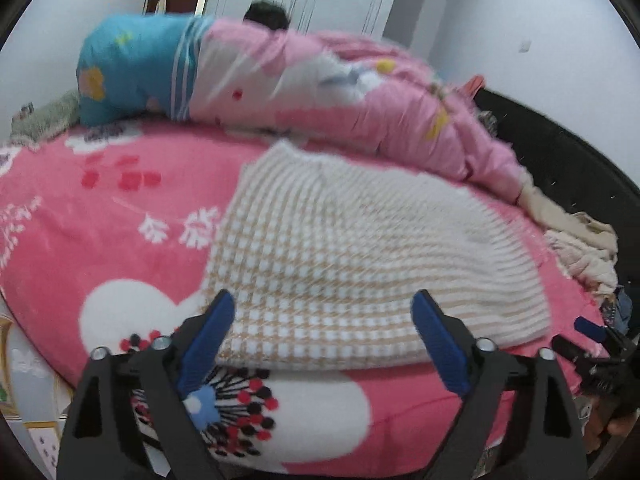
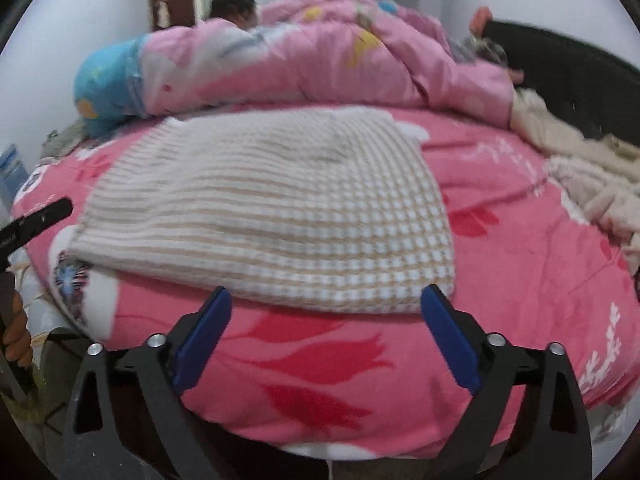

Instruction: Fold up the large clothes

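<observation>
A cream and beige checked knit garment (image 1: 352, 248) (image 2: 280, 216) lies folded and flat on the pink flowered blanket (image 1: 100, 216) (image 2: 520, 280) that covers the bed. My left gripper (image 1: 324, 304) hovers open above the garment's near edge, its blue pads wide apart and holding nothing. In the right wrist view my right gripper (image 2: 326, 300) is open too, just in front of the garment's near right corner, with nothing in it. The right gripper's tip (image 1: 588, 330) shows at the far right of the left wrist view, and the left gripper's finger (image 2: 36, 220) at the far left of the right wrist view.
A pink quilt (image 1: 360, 92) (image 2: 320, 52) and a blue pillow (image 1: 132, 68) are heaped at the back of the bed, a dark-haired person (image 2: 234, 8) behind them. Cream clothes (image 1: 580, 248) (image 2: 592, 176) lie bunched at the right by the dark headboard (image 2: 568, 80). White walls surround the bed.
</observation>
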A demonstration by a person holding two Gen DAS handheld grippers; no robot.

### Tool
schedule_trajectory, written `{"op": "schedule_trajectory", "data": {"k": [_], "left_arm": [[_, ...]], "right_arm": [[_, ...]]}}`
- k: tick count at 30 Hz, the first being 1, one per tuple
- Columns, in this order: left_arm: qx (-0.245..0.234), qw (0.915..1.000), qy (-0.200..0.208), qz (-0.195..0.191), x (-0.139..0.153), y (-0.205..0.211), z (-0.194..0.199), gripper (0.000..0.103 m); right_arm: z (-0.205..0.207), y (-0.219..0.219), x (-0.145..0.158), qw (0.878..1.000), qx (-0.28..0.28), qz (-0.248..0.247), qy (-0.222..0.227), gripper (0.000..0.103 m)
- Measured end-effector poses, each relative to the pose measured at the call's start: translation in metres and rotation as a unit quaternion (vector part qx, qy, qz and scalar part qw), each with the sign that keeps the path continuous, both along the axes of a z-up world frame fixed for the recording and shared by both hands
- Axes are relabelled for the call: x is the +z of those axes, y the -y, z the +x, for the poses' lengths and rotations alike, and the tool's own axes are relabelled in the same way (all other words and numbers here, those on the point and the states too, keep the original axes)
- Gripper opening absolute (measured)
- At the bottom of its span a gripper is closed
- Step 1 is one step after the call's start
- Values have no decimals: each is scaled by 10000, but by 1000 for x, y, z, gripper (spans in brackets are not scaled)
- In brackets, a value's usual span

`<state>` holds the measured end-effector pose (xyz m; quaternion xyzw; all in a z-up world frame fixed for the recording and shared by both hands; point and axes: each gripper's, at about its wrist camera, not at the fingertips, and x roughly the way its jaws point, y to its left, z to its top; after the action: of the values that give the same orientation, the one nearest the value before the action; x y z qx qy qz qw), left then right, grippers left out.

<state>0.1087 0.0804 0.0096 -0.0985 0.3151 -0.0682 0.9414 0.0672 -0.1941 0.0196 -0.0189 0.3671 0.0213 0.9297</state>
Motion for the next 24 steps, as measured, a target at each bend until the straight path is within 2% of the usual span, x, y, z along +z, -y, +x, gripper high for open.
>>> {"op": "schedule_trajectory", "data": {"k": [4,6,9,13,17,24], "left_arm": [[-18,9998,178,113,25,18,-8,98],[-8,9997,194,130,33,23,-14,98],[151,9992,249,260,43,28,-22,98],[556,9939,303,902,51,39,-30,98],[865,9874,359,1278,55,49,-38,98],[791,9893,359,1171,53,55,-46,98]], "right_arm": [[-11,-19,9,9996,175,-36,210,96],[13,-15,10,9992,220,-93,309,96],[7,-25,19,9981,265,-246,506,96],[6,-25,25,9974,212,-346,597,96],[3,-23,30,9979,189,-247,575,96],[-6,-22,34,9974,56,-296,657,96]]}}
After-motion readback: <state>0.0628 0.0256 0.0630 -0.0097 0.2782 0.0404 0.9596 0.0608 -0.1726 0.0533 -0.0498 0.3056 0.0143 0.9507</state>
